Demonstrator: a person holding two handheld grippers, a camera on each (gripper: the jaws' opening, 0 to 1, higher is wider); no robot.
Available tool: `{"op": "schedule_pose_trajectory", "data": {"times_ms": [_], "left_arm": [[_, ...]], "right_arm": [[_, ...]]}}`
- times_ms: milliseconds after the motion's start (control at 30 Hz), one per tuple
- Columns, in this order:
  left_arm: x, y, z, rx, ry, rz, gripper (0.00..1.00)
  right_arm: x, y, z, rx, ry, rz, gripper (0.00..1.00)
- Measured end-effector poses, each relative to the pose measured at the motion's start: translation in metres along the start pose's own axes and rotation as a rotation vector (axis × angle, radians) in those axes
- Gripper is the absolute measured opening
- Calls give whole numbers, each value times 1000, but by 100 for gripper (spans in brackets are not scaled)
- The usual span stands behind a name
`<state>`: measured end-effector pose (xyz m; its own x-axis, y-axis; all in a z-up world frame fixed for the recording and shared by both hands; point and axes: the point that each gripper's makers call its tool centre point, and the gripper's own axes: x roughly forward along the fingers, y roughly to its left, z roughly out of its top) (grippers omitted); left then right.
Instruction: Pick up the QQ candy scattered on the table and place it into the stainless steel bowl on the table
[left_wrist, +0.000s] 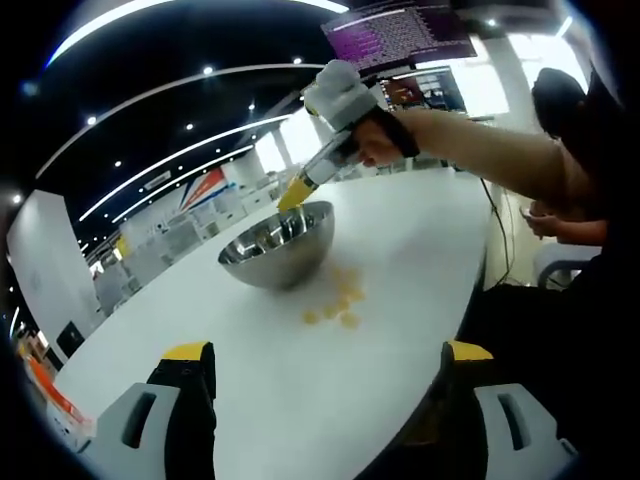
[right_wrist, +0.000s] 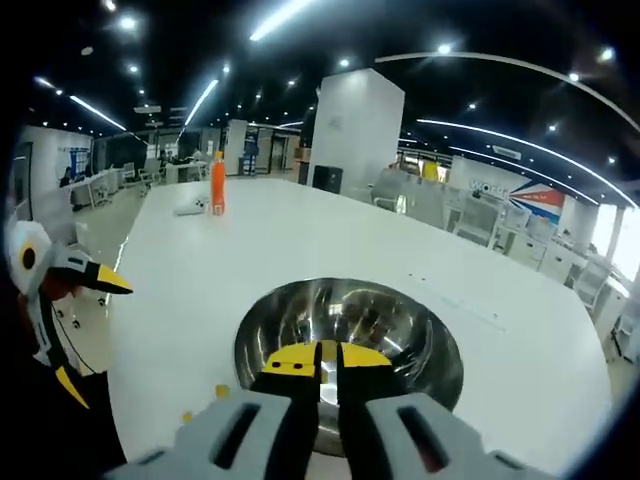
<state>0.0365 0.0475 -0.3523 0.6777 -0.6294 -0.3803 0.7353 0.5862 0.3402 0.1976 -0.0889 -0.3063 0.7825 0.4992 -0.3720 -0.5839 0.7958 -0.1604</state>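
The stainless steel bowl (left_wrist: 285, 265) stands on the white table (left_wrist: 420, 230), and several yellow QQ candies (left_wrist: 340, 305) lie scattered just in front of it. My left gripper (left_wrist: 325, 352) hovers low over the table with its jaws wide apart and nothing between them. A hand holds my right gripper (left_wrist: 295, 193) above the bowl's far rim. In the right gripper view, that right gripper (right_wrist: 326, 360) points down into the bowl (right_wrist: 400, 320) with its yellow tips together. No candy shows between them. Two candies (right_wrist: 222, 392) lie beside the bowl, and the left gripper (right_wrist: 60, 275) sits at the left edge.
An orange bottle (right_wrist: 217, 183) and a small white object (right_wrist: 190, 208) stand far off on the table. A person's arm (left_wrist: 480, 150) stretches across the upper right, with a cable (left_wrist: 500, 240) hanging past the table edge. Desks and monitors fill the room behind.
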Motion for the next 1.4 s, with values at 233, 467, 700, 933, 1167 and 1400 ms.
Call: {"op": "schedule_pose_trajectory", "data": {"times_ms": [233, 467, 700, 933, 1167, 1400], "left_arm": [[0, 2, 0, -7, -5, 5, 94], [1, 0, 1, -6, -4, -1, 94], [1, 0, 1, -5, -3, 1, 94], [1, 0, 2, -4, -5, 0, 94], [2, 0, 2, -4, -3, -2, 94], [1, -1, 1, 1, 2, -2, 94]], "right_arm": [[2, 1, -16, 1, 34, -10, 6], [1, 1, -21, -14, 27, -19, 13], [0, -4, -25, -63, 30, -43, 20], [-1, -4, -24, -44, 23, -39, 20], [-1, -7, -24, -28, 17, -39, 22], [-6, -11, -16, -28, -2, -47, 22]]}}
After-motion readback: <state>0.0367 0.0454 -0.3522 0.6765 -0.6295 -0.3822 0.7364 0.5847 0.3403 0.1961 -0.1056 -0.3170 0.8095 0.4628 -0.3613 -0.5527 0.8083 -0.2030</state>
